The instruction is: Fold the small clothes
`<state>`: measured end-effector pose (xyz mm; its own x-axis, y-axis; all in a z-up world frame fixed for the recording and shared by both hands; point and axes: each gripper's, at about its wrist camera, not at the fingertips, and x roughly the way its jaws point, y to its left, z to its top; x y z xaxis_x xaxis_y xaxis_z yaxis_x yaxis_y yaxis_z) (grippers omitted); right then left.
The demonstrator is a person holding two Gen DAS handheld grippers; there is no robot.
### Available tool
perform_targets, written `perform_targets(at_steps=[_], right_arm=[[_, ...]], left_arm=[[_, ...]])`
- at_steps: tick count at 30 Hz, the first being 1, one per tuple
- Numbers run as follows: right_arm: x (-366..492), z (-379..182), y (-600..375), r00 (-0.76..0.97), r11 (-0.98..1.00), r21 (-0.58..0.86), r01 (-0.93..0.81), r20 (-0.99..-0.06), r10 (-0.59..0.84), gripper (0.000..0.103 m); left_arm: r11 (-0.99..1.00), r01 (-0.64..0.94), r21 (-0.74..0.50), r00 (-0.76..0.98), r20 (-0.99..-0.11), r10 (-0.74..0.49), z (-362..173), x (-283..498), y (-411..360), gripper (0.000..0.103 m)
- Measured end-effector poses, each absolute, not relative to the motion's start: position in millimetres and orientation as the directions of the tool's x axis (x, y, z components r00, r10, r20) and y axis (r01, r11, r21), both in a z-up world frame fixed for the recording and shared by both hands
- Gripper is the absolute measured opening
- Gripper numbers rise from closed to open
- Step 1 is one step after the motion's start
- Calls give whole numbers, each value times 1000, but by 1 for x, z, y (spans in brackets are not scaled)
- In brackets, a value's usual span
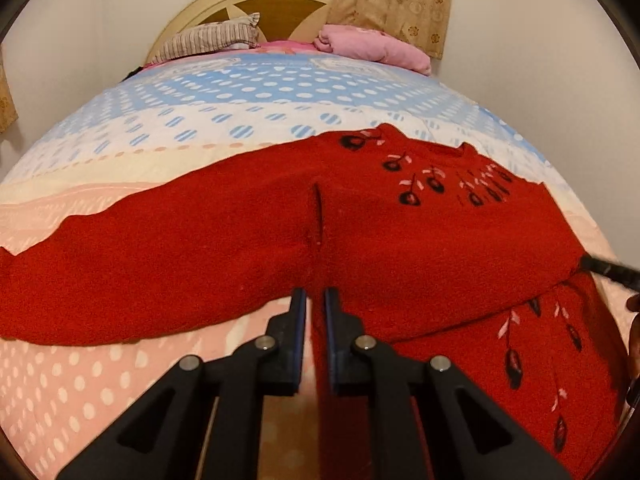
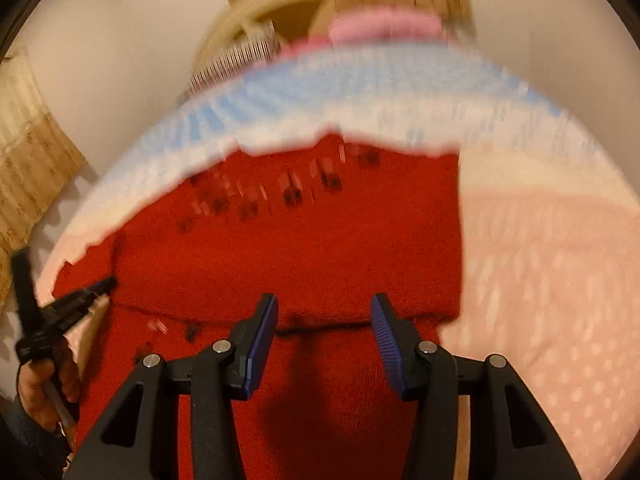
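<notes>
A red knitted sweater [image 1: 400,240] with black embroidered flowers lies spread on the bed, one sleeve [image 1: 140,264] stretching to the left. My left gripper [image 1: 315,296] is shut on a pinch of the red fabric at the lower edge where sleeve and body meet. In the blurred right wrist view the sweater [image 2: 320,248] fills the middle. My right gripper [image 2: 324,312] hovers over a fold in it, open, with nothing pressed between its blue pads. The left gripper [image 2: 104,284] shows at the sweater's left edge, held by a hand [image 2: 44,384].
The bed carries a dotted spread, pink [image 1: 80,380] near me and blue farther off. A striped pillow [image 1: 212,40] and a pink folded blanket [image 1: 372,46] lie by the round headboard [image 1: 256,0]. A patterned curtain [image 1: 396,4] hangs behind. White walls flank the bed.
</notes>
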<state>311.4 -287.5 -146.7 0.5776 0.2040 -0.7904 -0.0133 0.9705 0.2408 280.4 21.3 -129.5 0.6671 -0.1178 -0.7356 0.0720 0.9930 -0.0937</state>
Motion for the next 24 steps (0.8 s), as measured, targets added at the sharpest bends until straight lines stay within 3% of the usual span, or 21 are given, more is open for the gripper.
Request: perform_targets(at_steps=[4, 7, 10, 14, 15, 16, 18, 19, 24], right_arm=[[308, -160, -268, 532, 992, 120, -35, -838, 120, 50], [309, -147, -259, 528, 982, 179, -57, -830, 182, 50], [316, -135, -238, 565, 984, 145, -100, -806, 176, 50], [338, -155, -200, 491, 970, 188, -154, -837, 241, 52], [340, -160, -189, 488, 971, 160, -179, -842, 229, 52], [338, -159, -178, 501, 973, 116, -201, -841, 204, 52], [333, -154, -162, 496, 966, 80, -245, -846, 196, 52], [331, -148, -155, 509, 964, 66, -259, -839, 194, 52], [333, -125, -115, 575, 940, 35, -339, -783, 237, 52]], left_arm=[[995, 53, -79, 669, -738, -94, -132, 279, 25, 5], [989, 45, -142, 648, -749, -137, -138, 282, 35, 5], [989, 47, -142, 650, -747, -139, -138, 282, 34, 5], [979, 10, -206, 666, -728, -160, -136, 274, 48, 9], [974, 3, -227, 669, -723, -171, -136, 273, 52, 17], [970, -12, -243, 673, -719, -172, -136, 270, 57, 34], [962, -41, -271, 689, -705, -169, -136, 262, 68, 58], [957, -54, -286, 699, -695, -169, -135, 259, 73, 63], [949, -82, -303, 695, -700, -164, -137, 259, 78, 63]])
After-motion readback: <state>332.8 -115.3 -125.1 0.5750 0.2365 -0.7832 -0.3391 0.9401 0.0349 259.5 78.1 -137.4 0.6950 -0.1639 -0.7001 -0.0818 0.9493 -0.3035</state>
